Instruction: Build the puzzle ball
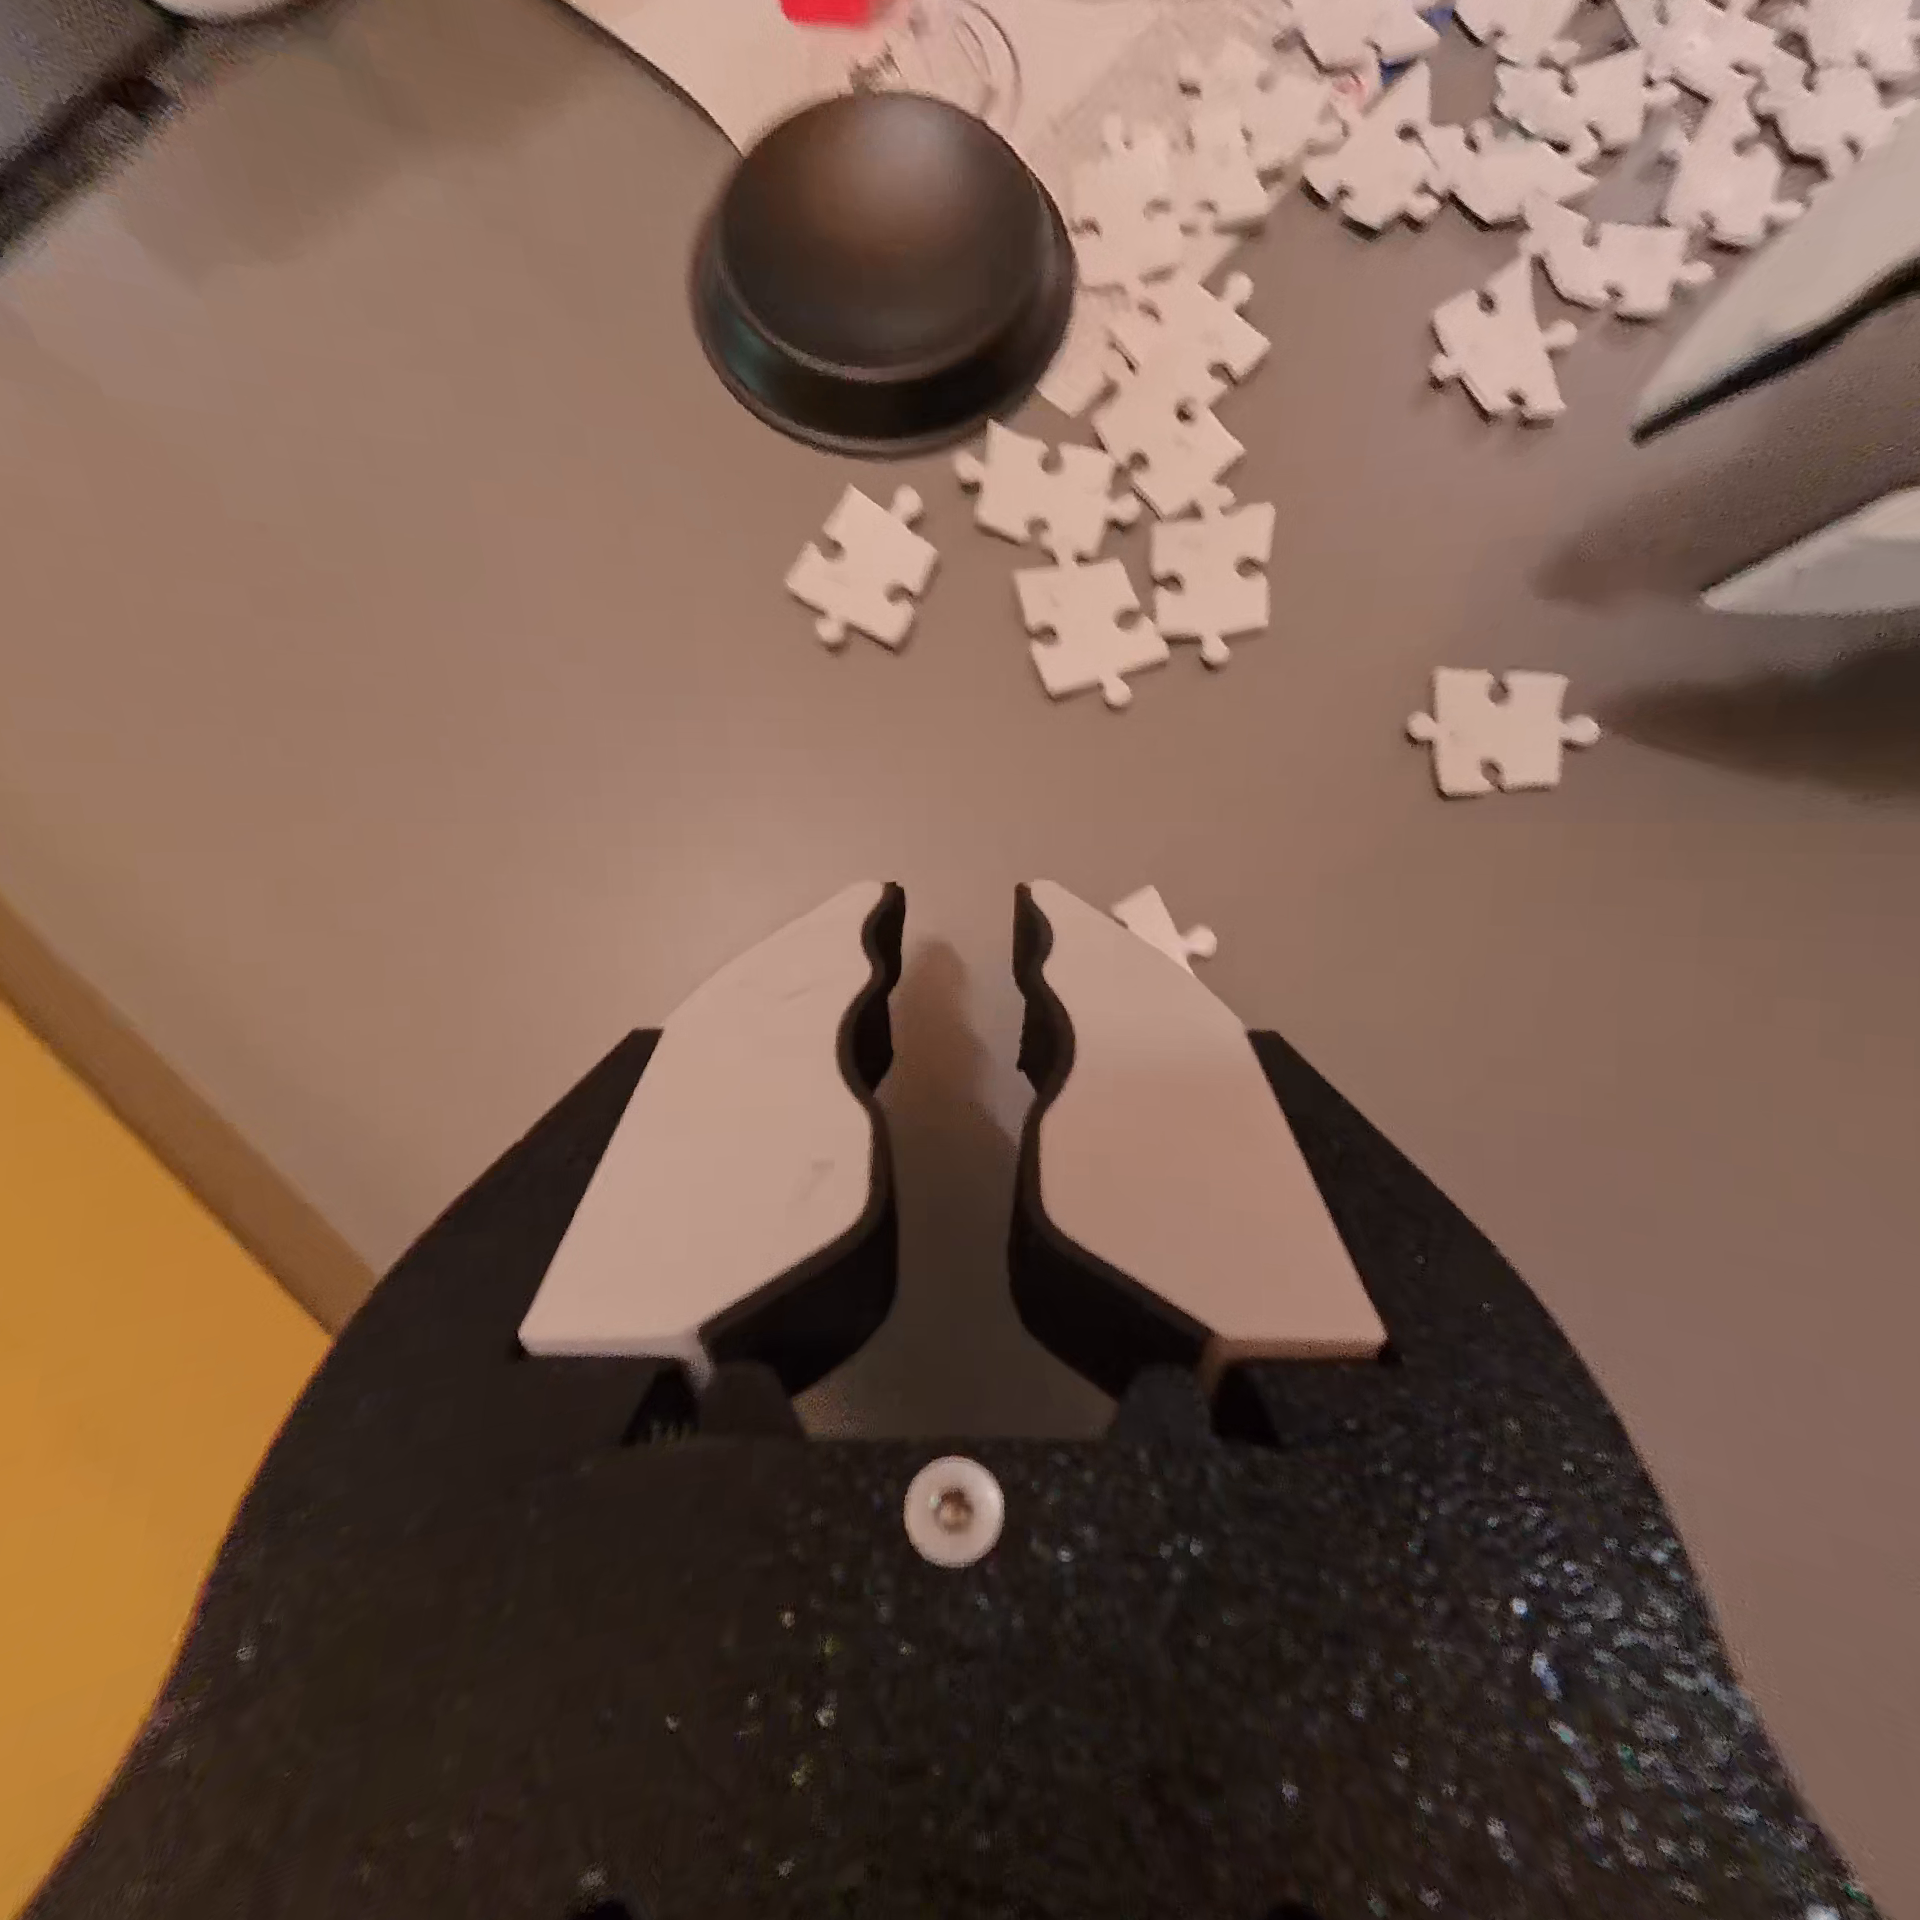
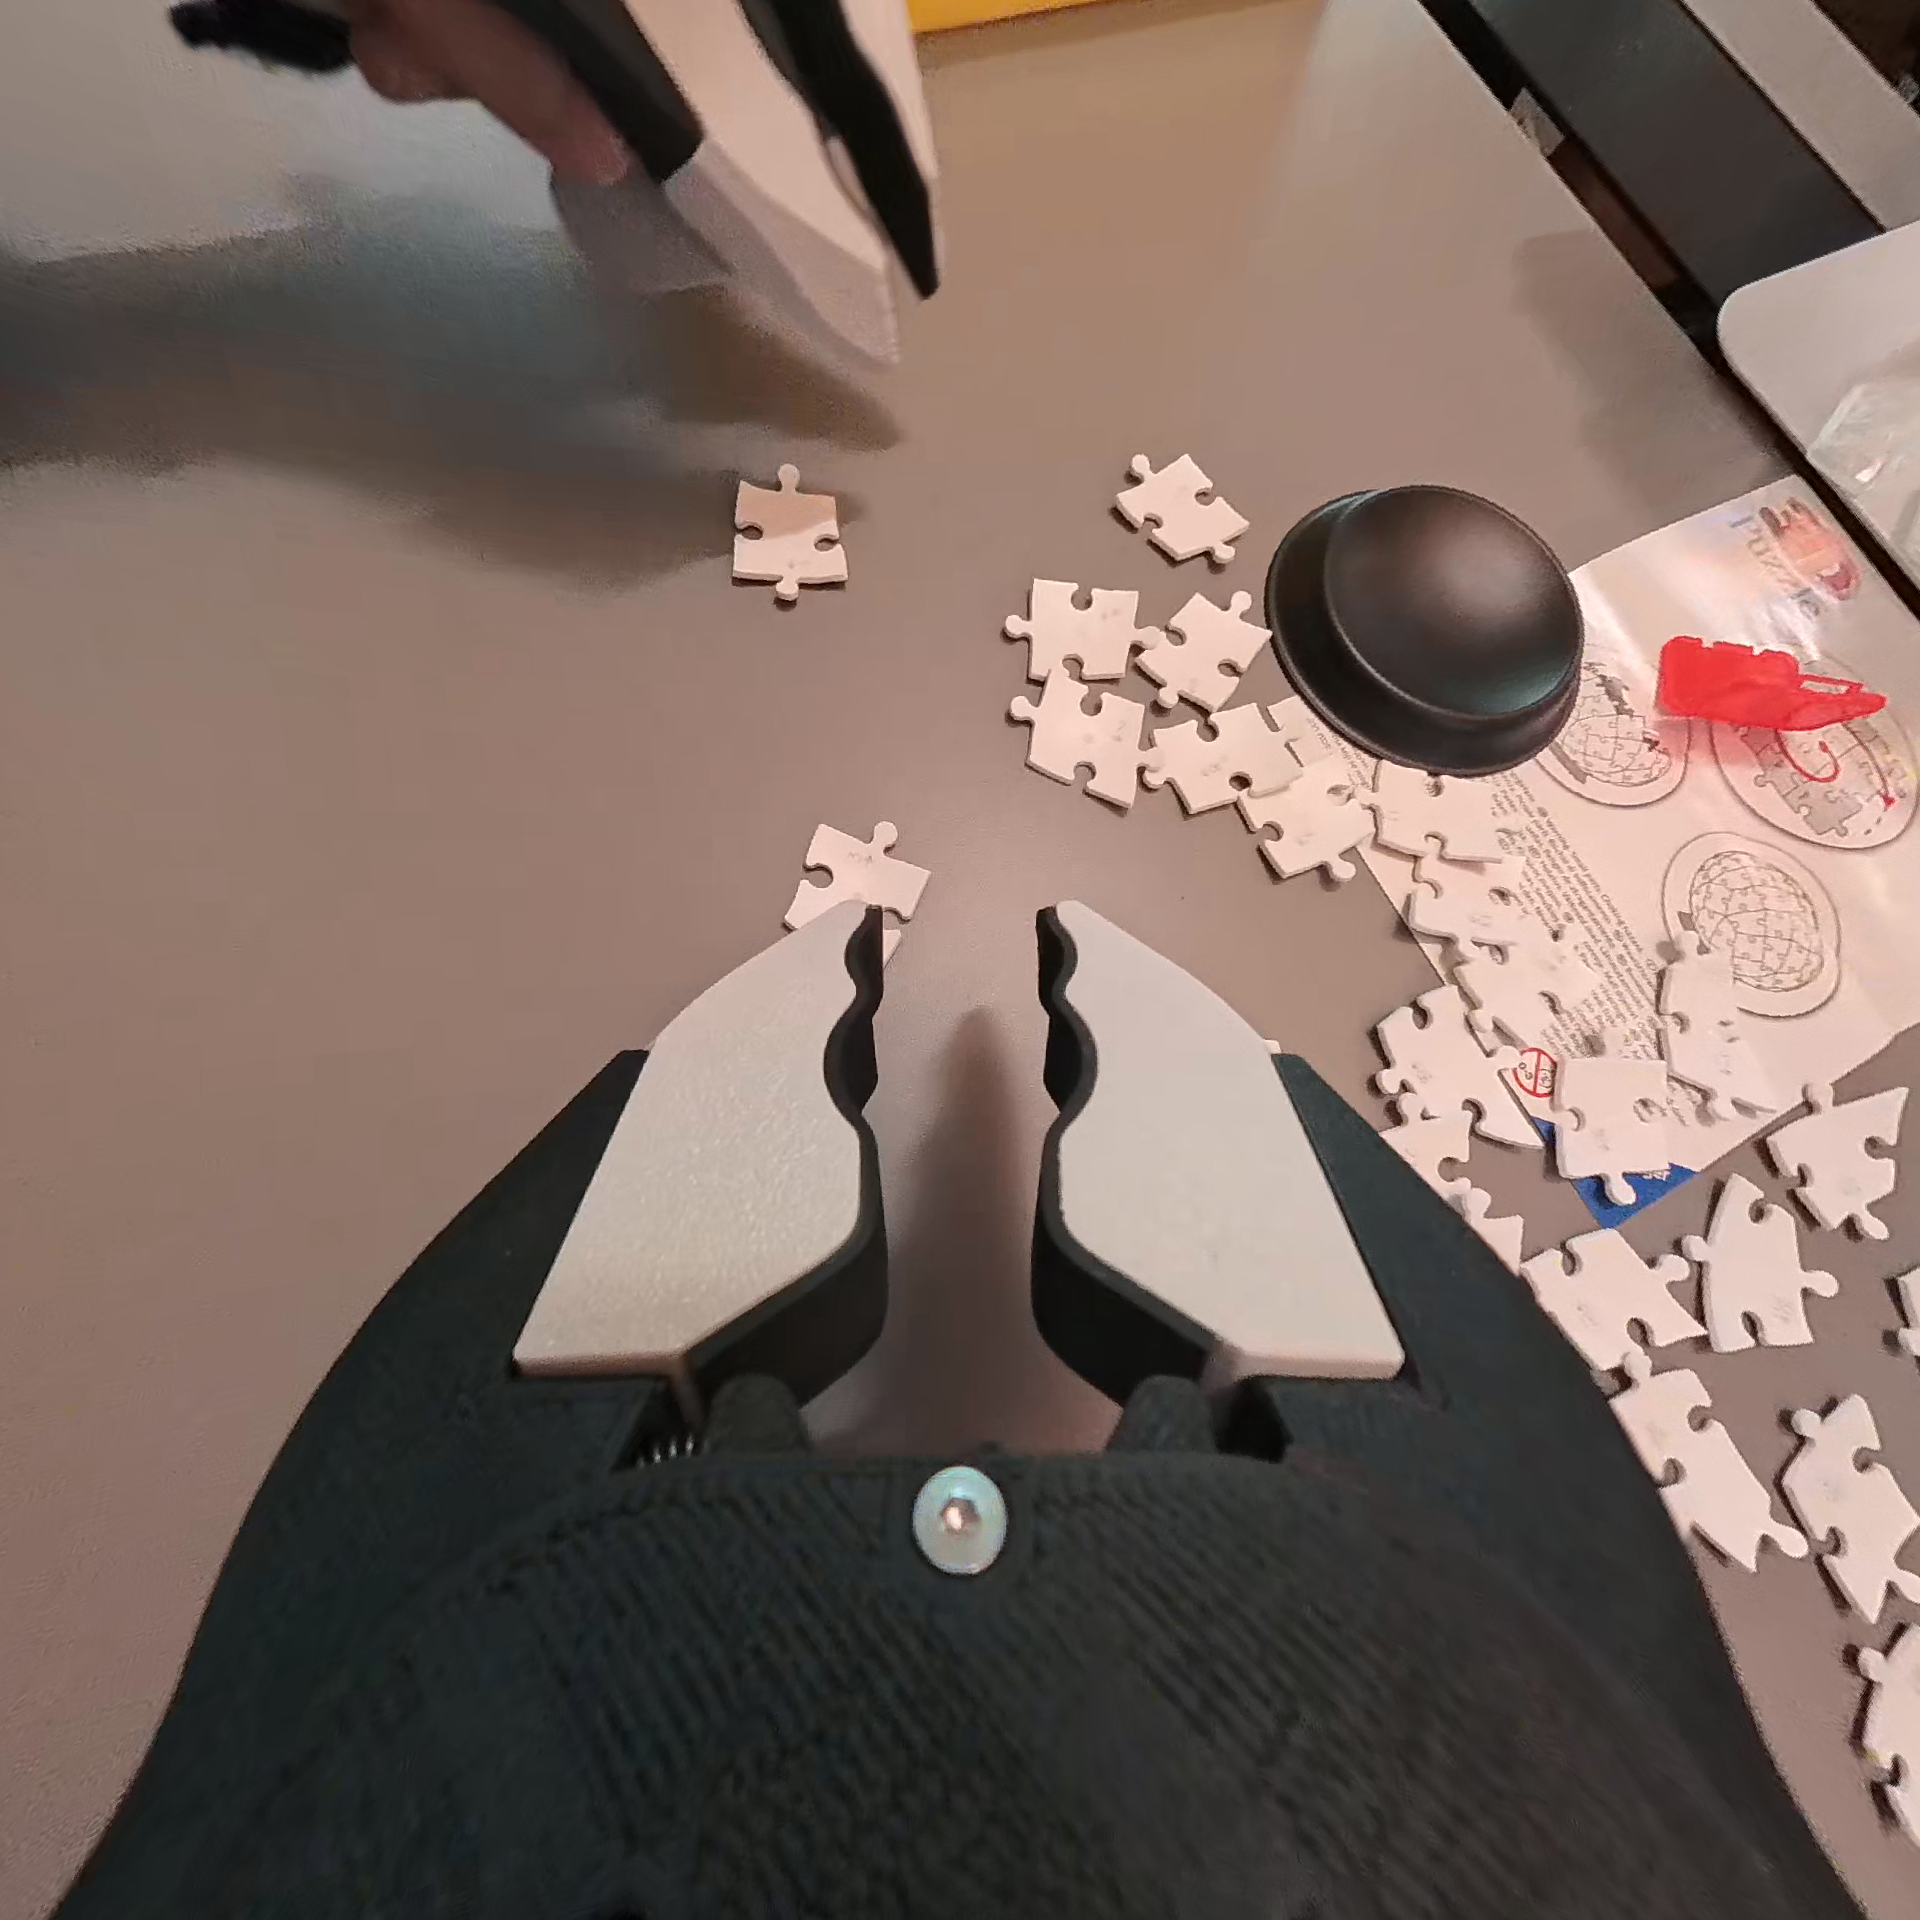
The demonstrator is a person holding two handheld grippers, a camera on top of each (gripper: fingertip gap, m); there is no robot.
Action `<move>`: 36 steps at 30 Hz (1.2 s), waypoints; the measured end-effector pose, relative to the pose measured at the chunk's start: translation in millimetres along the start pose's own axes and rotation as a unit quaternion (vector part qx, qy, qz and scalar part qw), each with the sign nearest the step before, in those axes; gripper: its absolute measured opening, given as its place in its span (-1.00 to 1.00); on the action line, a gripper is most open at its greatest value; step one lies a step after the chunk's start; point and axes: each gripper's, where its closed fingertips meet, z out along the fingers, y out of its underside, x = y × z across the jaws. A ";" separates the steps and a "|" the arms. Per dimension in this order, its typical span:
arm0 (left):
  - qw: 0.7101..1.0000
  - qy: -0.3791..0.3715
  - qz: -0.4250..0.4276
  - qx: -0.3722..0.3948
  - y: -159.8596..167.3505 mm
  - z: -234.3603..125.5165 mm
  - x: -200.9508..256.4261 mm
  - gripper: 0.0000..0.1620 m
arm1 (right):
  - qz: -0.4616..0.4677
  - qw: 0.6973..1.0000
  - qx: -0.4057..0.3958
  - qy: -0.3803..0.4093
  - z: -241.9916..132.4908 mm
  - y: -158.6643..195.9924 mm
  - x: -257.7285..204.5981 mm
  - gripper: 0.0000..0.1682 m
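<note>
Both empty: left gripper and right gripper fingers spread. Next, probably pinch a loose white puzzle piece off the bench.

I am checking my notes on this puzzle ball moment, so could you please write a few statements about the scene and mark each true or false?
1. The left gripper holds a puzzle piece. False: it is open and empty.
2. The black dome stand sits on the grey table. True.
3. A red plastic item lies on the instruction sheet. True.
4. The white puzzle pieces are already joined into a ball. False: they lie loose and scattered.
5. The right gripper is shut. False: it is open.
</note>
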 end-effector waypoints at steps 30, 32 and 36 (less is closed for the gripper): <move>0.998 0.049 0.001 -0.043 29.7 7.3 41.0 -0.94 | 0.019 1.000 0.013 -0.005 -3.4 3.5 -0.3 -0.61; 0.998 0.053 0.005 -0.016 22.0 0.2 40.3 -0.88 | 0.019 1.000 0.014 -0.004 -4.6 3.4 0.1 -0.61; 1.000 0.014 0.013 -0.004 15.9 -10.1 28.8 -0.53 | 0.023 1.000 0.020 -0.005 -6.0 1.3 0.6 -0.61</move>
